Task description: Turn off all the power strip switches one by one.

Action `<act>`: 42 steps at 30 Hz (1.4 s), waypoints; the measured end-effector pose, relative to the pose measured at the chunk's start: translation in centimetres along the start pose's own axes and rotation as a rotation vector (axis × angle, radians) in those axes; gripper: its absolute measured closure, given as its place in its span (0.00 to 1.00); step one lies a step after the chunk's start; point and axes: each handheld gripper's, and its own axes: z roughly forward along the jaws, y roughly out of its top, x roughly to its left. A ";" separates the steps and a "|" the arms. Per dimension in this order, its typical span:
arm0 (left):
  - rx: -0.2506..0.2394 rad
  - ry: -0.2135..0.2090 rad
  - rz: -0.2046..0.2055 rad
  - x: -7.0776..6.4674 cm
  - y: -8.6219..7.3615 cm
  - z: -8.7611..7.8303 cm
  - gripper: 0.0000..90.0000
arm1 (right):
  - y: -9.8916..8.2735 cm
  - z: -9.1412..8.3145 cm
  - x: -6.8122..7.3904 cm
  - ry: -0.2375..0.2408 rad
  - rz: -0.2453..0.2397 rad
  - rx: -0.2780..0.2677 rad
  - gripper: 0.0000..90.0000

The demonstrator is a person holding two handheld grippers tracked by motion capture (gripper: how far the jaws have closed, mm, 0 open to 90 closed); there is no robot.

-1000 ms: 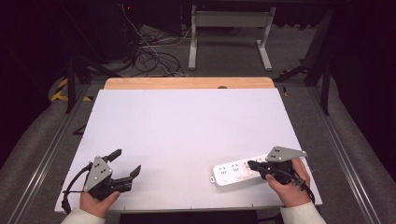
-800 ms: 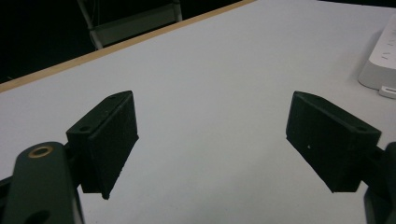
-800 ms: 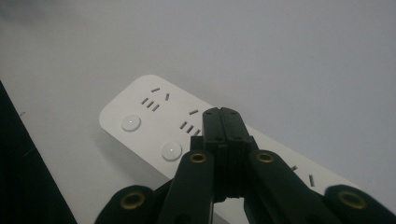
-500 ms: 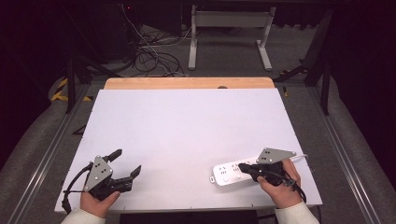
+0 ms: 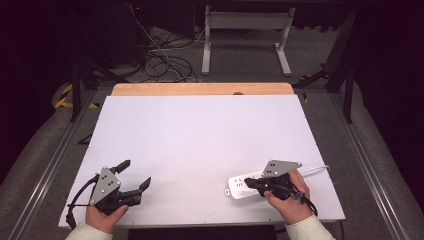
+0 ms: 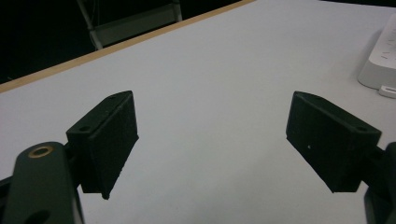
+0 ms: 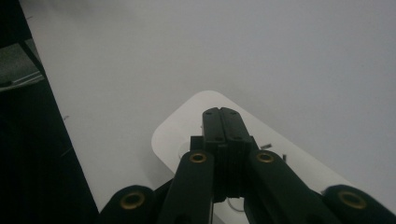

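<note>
While the left tool (image 5: pixel 134 175) rests at the near left of the white desk (image 5: pixel 200 135) with its jaws wide apart, the right tool (image 5: pixel 248 182), jaws pressed together, hovers over a white power strip (image 5: pixel 239 185) lying near the desk's front right edge.

One white power strip (image 5: pixel 243 185) is lying on one tabletop (image 5: pixel 200 135), under the closed fingers of one of two handheld grippers.
</note>
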 end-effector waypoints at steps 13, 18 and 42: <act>0.001 0.000 0.002 0.0 0.0 0.1 0.19 | -0.2 -0.1 -0.3 -0.011 -0.014 0.073 1.00; 0.002 -0.001 0.000 0.0 0.0 0.1 0.19 | -0.3 0.1 -0.4 -0.022 -0.020 0.115 1.00; 0.000 0.000 0.003 0.0 0.0 0.0 0.19 | -0.6 0.4 -0.3 -0.046 -0.016 0.181 1.00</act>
